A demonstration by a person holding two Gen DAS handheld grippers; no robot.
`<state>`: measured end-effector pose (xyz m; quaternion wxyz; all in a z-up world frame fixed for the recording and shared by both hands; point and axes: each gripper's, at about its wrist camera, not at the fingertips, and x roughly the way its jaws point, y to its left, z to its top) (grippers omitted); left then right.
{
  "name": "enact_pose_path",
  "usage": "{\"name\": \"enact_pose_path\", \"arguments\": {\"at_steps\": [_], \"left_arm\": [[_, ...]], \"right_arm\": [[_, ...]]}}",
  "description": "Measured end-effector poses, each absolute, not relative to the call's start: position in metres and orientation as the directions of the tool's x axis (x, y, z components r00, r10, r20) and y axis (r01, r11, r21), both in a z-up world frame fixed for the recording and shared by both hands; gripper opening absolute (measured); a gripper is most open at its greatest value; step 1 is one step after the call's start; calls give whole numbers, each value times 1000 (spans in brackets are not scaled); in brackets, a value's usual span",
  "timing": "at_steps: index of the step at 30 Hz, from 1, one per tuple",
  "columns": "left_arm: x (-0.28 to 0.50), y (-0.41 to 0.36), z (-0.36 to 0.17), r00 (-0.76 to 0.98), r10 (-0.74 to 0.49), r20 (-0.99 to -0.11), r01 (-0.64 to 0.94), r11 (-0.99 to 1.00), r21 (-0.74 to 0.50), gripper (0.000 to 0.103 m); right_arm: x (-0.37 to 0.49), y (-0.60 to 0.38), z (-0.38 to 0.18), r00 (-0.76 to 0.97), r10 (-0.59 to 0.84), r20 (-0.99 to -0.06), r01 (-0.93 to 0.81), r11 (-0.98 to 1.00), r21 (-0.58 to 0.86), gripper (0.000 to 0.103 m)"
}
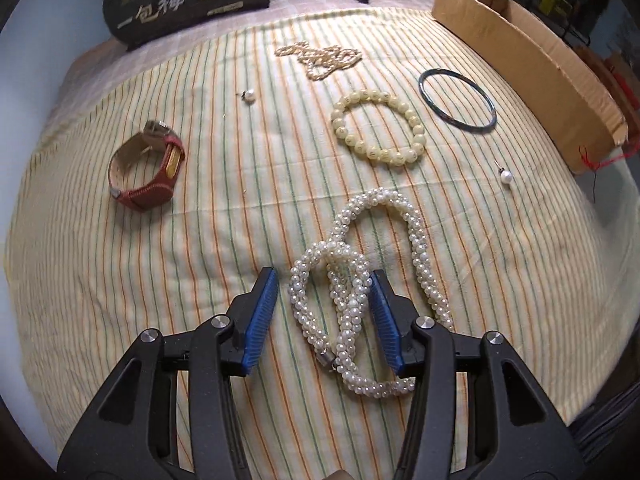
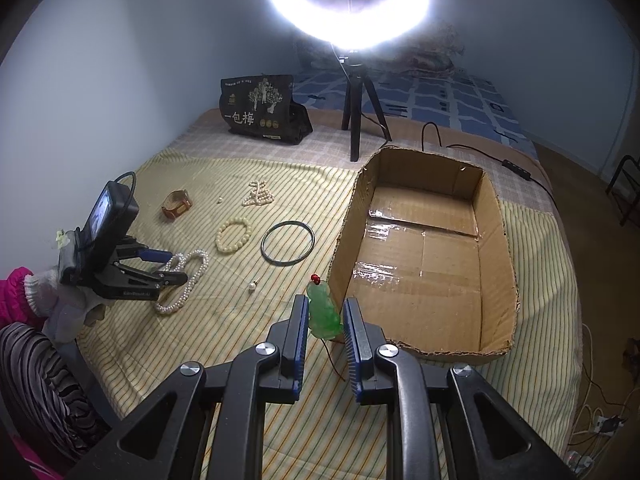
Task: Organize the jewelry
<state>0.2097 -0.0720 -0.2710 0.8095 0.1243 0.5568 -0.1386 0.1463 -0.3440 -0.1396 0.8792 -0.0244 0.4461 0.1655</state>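
Observation:
My left gripper (image 1: 324,292) is open, its blue pads either side of a loop of the thick white pearl rope necklace (image 1: 416,248) lying on the striped cloth; the right pad touches the pearls. That necklace also shows in the right wrist view (image 2: 188,276), with the left gripper (image 2: 166,266) over it. My right gripper (image 2: 325,320) is shut on a green jade pendant (image 2: 322,312) with a red bead and cord, held just left of the empty cardboard box (image 2: 424,264).
On the cloth lie a red-strap watch (image 1: 148,164), a cream bead bracelet (image 1: 378,126), a dark bangle (image 1: 458,100), a small pearl string heap (image 1: 320,58) and two pearl earrings (image 1: 249,96) (image 1: 506,176). A black bag (image 2: 260,108) and ring-light tripod (image 2: 356,116) stand behind.

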Motion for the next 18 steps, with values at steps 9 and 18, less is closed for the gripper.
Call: {"name": "enact_pose_path", "arguments": {"at_steps": [9,18], "left_arm": [[206,-67,-267,364,-122,-923,386,922,30,14],[207,-48,-238,400,-196,-895,331,942,-58,6]], "right_arm": [[144,-340,-137,551,259,-793,-317,944,88,16],[138,-339,-125,570,244,-785,-312,948,68,16]]}}
